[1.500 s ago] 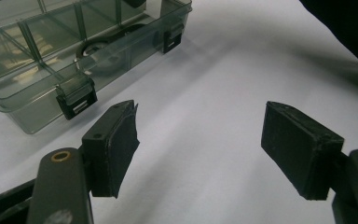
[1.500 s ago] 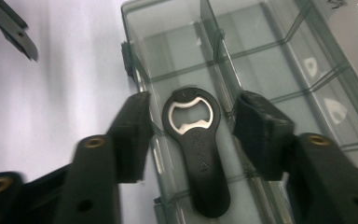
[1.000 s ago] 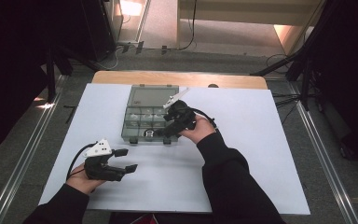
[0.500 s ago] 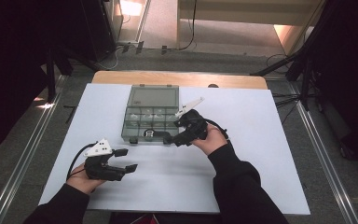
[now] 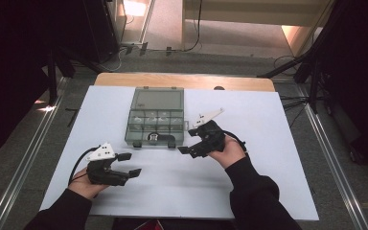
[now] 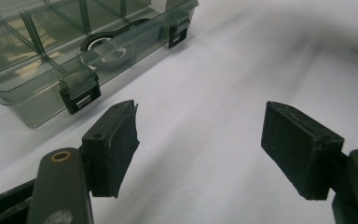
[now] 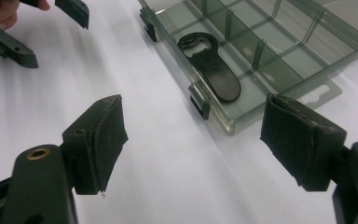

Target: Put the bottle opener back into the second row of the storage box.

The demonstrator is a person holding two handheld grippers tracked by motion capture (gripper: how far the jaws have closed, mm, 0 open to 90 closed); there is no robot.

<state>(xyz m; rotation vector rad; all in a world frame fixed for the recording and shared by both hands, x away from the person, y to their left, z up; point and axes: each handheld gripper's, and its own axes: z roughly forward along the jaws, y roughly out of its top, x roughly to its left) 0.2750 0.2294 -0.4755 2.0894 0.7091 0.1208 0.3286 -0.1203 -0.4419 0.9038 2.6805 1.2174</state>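
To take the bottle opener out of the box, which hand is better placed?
Probably the right. The right tongs are open beside the box, close to the front compartment with the opener. The left tongs, also open, sit farther from it.

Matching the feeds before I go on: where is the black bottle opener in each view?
High view: bottle opener lies in the front compartment of the clear organizer box, just left of picture centre.
Left gripper view: upper left, dim behind the box's front wall.
Right gripper view: top centre, plain.
Shared landmark: the box's black front latches.
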